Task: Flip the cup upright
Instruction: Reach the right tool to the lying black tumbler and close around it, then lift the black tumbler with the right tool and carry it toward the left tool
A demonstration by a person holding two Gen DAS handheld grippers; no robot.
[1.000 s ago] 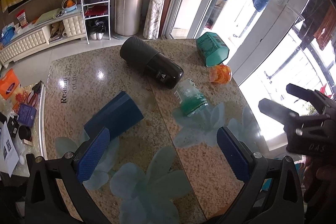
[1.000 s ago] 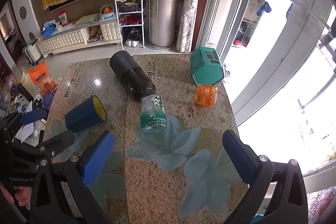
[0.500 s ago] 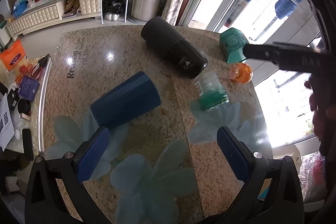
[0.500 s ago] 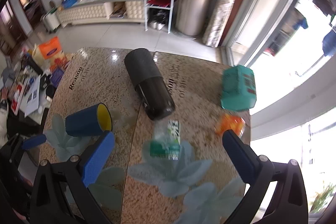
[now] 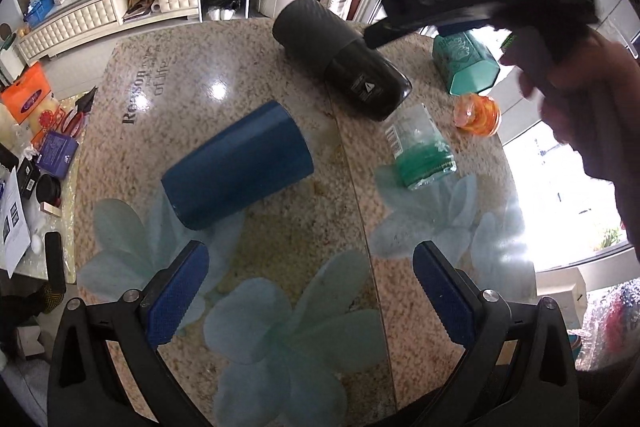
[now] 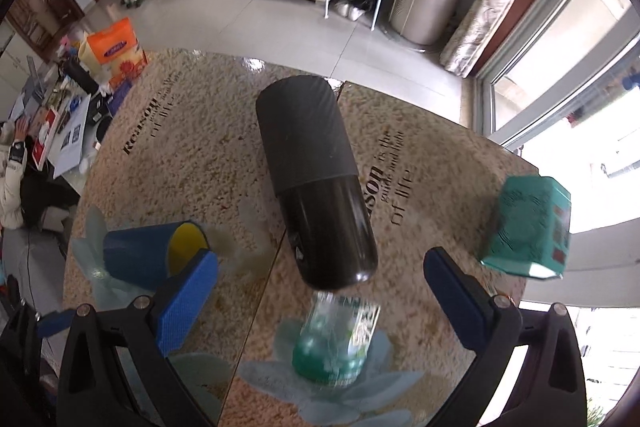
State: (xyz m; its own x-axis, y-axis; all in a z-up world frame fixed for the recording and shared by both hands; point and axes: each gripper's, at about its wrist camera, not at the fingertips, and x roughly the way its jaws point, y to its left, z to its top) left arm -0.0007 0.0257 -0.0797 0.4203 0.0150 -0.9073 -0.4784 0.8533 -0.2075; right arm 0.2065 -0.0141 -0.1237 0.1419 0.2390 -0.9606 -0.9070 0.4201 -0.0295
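**Left wrist view: cup on its side, nothing gripped yet**

I see the blue cup (image 5: 238,167) lying on its side on the stone table (image 5: 256,75), so by my reading the flip has not begun; grasping, turning and setting down are all left to do. From my left claw (image 5: 308,293) the cup sits at about eleven o'clock, near the left pad but not touching it. The claw's blue pads (image 5: 178,293) stand wide apart with only tabletop between them, so I am holding nothing there.

In the right wrist view the cup (image 6: 154,253) shows at roughly nine o'clock, its yellow inside facing toward the middle of the table. My right claw (image 6: 320,301) is also spread wide and empty; its left pad covers part of the cup's rim in that view, and I cannot tell whether they touch.

The cup is a plain, slightly tapered tumbler, dark blue outside, yellow inside, no handle. Its closed base points toward the table's left edge.

A black flask (image 5: 344,67) lies at twelve o'clock, and a clear bottle with green liquid (image 5: 420,151) at one o'clock, both apart from the cup.
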